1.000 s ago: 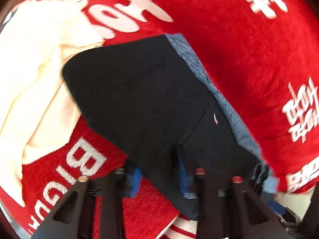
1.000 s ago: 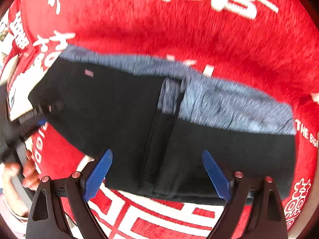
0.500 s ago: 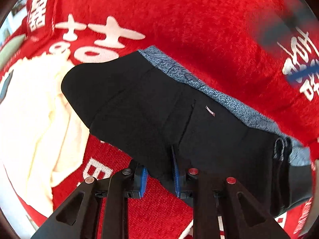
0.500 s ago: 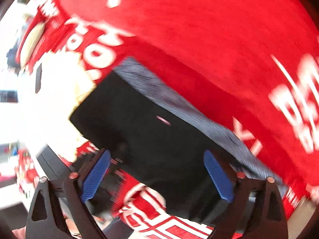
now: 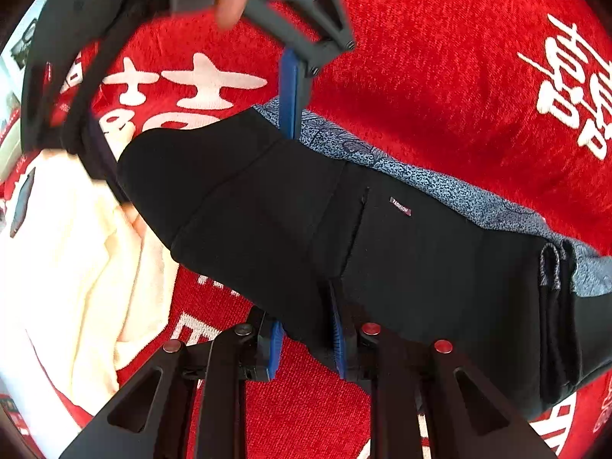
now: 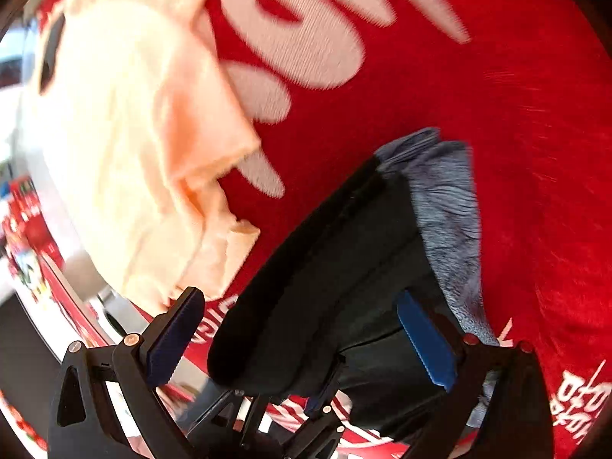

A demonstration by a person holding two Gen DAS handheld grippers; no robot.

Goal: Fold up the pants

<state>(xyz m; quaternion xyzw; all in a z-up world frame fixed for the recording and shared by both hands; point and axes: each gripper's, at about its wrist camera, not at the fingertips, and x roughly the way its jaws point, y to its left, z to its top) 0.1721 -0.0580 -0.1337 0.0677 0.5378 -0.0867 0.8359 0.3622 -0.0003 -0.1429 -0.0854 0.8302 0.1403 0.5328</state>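
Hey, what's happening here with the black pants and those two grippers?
A person is folding black pants on a red cloth with white lettering. The left gripper is shut on the near edge of the pants. The right gripper is open, its fingers straddling the far end of the pants by the grey patterned waistband, with nothing pinched yet. A cream garment lies beside the pants.

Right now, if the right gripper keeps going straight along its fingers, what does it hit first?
Likely the black pants: their folded edge lies directly between the open right gripper fingers. Beyond that is the red cloth. Depth is unclear from the blurred fisheye view.
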